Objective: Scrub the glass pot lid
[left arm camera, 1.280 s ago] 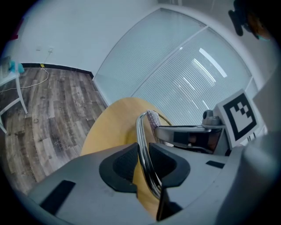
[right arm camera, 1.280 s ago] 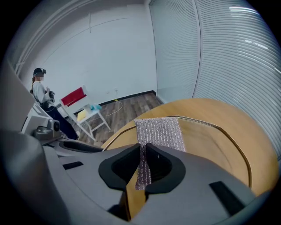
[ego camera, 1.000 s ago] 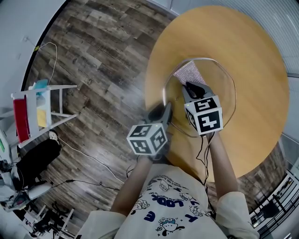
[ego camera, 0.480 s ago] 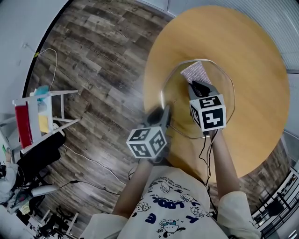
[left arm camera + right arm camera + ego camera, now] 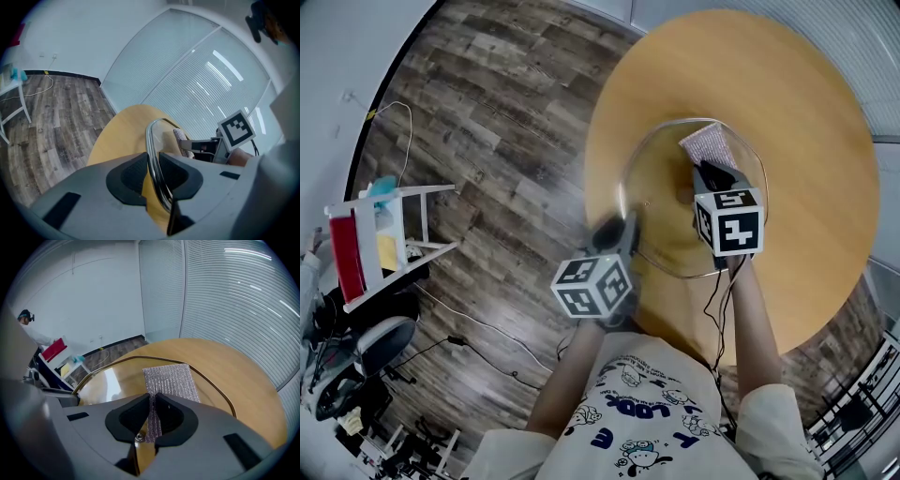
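The lid [image 5: 661,225] sits on the round table [image 5: 806,112], toward its near-left side. The left gripper [image 5: 151,174] is clamped on the lid's thin metal rim. The right gripper [image 5: 152,416] pinches one end of a silvery mesh cloth [image 5: 171,380], and the rest of the cloth lies spread on the glass. The main risk I see is the rim hold: the pads catch only a narrow, smooth band, so a hard scrubbing stroke could twist or slide the lid out of the jaws and send it skating toward the table's edge. The cloth could also drag free of the right jaws if it snags on the glass, leaving hard fingers to scrape the lid. Pressing too hard near the far rim might tip the lid. By count: one lid, one cloth, one table, two grippers.
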`<state>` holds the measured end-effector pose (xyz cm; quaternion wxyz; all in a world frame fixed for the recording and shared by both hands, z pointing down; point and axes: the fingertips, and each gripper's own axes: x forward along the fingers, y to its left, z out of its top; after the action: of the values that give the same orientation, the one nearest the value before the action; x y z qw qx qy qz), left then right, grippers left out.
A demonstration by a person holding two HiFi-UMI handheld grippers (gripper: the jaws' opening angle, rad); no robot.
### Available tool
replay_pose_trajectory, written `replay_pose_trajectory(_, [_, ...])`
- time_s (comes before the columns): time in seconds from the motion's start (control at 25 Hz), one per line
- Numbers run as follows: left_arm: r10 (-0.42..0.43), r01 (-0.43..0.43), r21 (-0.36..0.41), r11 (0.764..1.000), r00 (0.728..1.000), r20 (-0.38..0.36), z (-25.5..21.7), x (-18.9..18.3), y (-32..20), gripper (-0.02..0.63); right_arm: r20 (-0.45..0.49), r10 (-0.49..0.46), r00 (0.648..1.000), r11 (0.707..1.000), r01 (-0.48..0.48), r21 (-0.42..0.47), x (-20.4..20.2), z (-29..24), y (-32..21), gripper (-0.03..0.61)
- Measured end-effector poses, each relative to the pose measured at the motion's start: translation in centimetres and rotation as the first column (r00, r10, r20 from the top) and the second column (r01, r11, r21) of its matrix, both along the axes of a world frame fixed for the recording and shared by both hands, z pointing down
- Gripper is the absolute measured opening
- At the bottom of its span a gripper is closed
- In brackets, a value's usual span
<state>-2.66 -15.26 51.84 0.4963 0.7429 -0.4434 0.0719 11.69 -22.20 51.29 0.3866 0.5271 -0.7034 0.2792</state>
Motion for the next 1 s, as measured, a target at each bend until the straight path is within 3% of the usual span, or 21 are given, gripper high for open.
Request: replay_pose_trajectory(1.0, [-0.013, 0.013, -0.004, 1.000, 1.000, 0.004, 0.2, 0.0, 0.3, 0.083, -0.028, 0.107, 0.994, 0.994, -0.107, -0.020, 3.8, -0.1, 2.8, 0.055])
